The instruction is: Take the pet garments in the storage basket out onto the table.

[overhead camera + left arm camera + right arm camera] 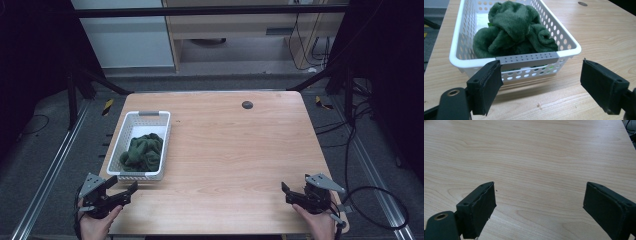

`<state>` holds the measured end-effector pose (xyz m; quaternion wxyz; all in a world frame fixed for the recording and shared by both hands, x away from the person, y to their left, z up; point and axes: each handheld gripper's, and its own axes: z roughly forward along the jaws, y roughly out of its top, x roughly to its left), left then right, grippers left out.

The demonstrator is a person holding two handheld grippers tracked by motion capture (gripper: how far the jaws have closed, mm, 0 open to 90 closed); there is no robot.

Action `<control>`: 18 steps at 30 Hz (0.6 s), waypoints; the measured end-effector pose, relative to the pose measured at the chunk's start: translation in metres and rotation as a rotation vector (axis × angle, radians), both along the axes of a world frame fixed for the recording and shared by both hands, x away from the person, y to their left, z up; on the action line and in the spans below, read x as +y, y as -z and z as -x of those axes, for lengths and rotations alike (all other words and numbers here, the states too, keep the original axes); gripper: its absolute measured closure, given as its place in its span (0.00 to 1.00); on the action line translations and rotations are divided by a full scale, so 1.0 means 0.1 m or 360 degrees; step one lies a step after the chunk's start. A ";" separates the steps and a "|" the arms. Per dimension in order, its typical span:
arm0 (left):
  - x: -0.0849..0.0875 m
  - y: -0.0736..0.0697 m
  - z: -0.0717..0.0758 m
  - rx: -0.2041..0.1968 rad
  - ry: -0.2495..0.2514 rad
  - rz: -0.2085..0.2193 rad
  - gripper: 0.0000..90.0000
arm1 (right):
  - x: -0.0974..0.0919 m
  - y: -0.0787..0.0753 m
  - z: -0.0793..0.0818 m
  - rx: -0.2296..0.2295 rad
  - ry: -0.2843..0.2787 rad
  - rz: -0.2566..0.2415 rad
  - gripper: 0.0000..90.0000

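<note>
A fluffy green cloth (pixel 514 30) is bunched up inside a white plastic basket (pixel 569 47) full of little round holes, near the table's left edge. The left gripper (pixel 540 85) is held just before the basket, jaws wide apart, nothing held. The right gripper (pixel 539 207) is spread apart too, over smooth bare wood. The light basket could be pushed along if its rim is bumped.
</note>
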<state>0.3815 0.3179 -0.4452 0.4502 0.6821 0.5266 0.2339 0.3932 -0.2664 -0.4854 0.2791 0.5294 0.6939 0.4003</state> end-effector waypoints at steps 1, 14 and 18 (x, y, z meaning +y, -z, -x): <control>0.00 -0.01 0.00 -0.0007 0.0006 -0.0004 0.19 | 0.00 0.00 0.00 0.0005 -0.0003 -0.0001 0.12; 0.00 -0.19 -0.08 -0.0035 -0.0004 0.0029 0.18 | 0.03 0.01 -0.01 0.0021 -0.0020 0.0011 0.11; -0.02 -0.25 -0.11 -0.0045 0.0014 0.0023 0.18 | 0.03 0.01 -0.02 0.0030 -0.0016 0.0008 0.11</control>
